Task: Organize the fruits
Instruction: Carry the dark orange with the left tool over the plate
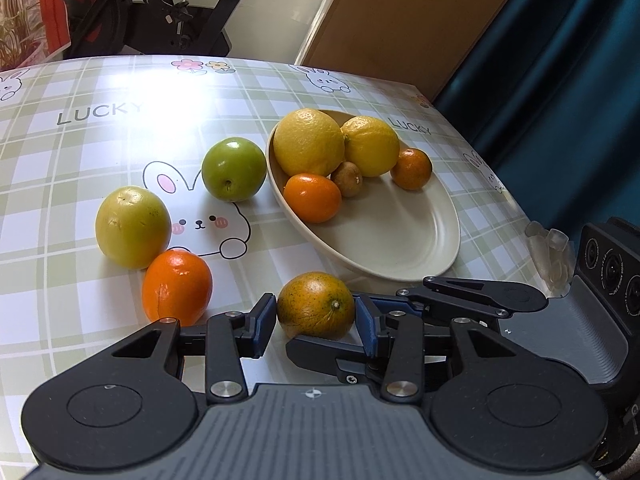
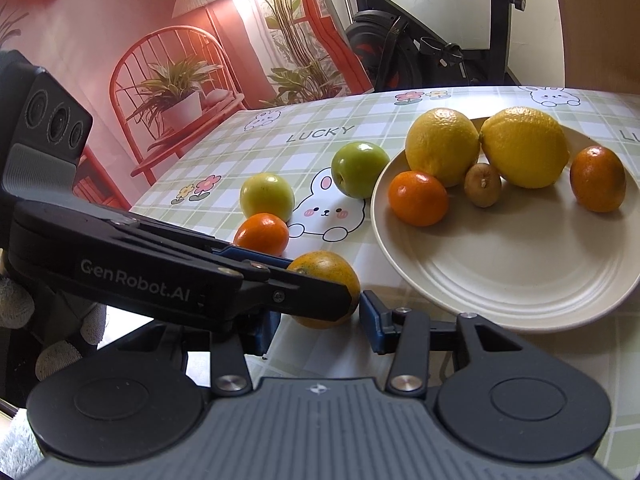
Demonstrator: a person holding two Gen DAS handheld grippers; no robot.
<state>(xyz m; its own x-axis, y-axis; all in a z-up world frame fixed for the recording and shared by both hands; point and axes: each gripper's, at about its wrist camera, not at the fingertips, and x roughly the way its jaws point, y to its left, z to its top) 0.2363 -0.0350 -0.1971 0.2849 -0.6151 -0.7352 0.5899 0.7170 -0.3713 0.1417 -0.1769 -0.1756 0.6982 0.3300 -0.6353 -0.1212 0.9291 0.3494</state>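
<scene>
A green-speckled mandarin [image 1: 316, 306] [image 2: 320, 270] lies on the checked tablecloth, just in front of the cream plate [image 1: 400, 240] [image 2: 500, 272]. My left gripper [image 1: 316, 320] has its blue pads against the mandarin's two sides. My right gripper [image 2: 316, 324] comes in crosswise around the same fruit, with one pad against its right edge. The other pad is hidden behind the left gripper's finger [image 2: 280, 292]. The plate holds two lemons [image 1: 308, 142], a small orange [image 1: 313, 198], a brown fruit [image 1: 347, 179] and a dark mandarin [image 1: 411, 169].
Loose on the cloth to the left are a green fruit [image 1: 234, 169], a yellow-green fruit [image 1: 133, 226] and an orange [image 1: 177, 286]. The table's right edge carries a clear corner guard [image 1: 550, 254]. An exercise bike [image 1: 160, 12] stands behind the table.
</scene>
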